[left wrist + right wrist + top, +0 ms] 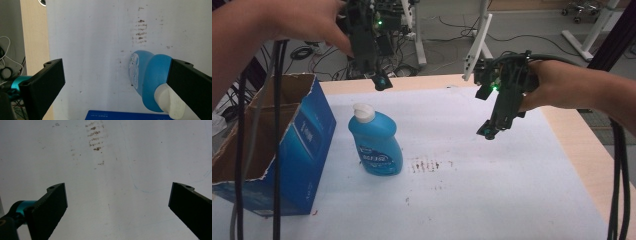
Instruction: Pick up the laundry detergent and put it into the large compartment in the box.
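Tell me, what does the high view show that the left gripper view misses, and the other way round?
The high view takes in the person's two hands, the right tongs hanging open over the sheet, the whole open blue box and the room's cables behind the table. The left gripper view gives the close look along the left tongs, spread wide, with the bottle's white cap beside the right-hand jaw. Both share the blue bottle, upright on the white sheet, the brown smudges near it, and a strip of the blue box.
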Demonstrator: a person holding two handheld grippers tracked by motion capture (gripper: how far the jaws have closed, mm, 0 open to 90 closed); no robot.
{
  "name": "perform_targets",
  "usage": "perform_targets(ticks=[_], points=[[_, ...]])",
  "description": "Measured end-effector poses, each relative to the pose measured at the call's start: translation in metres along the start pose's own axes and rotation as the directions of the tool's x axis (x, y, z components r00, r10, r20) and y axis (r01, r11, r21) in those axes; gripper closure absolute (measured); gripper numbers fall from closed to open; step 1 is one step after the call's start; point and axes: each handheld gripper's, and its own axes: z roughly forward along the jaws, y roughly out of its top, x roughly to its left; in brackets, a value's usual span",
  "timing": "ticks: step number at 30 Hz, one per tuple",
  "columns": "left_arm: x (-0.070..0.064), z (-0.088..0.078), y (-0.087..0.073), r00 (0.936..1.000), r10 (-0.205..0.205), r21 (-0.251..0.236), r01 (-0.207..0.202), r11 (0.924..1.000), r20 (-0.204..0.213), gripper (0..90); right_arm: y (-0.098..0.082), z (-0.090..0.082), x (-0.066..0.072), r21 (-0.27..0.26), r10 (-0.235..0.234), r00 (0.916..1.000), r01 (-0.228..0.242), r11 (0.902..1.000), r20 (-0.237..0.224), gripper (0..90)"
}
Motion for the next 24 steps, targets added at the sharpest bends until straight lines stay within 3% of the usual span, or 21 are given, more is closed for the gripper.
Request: perform_targets(ticks=[6,24], points=[[-0.004,-0.003,0.001,0.9997,0.021,-0.014,-0.020,0.9997,0.011,1.8,0.000,0.003,0.000,0.003,-0.002,1.0000,0.002,1.0000,-0.004,1.1],[-0.019,0.001,-0.003,0.9972,0.067,0.004,-0.067,0.9977,0.033,1.7,-0.004,0.003,0.001,-0.003,0.005,1.0000,-0.005,1.0000,0.000,1.1]])
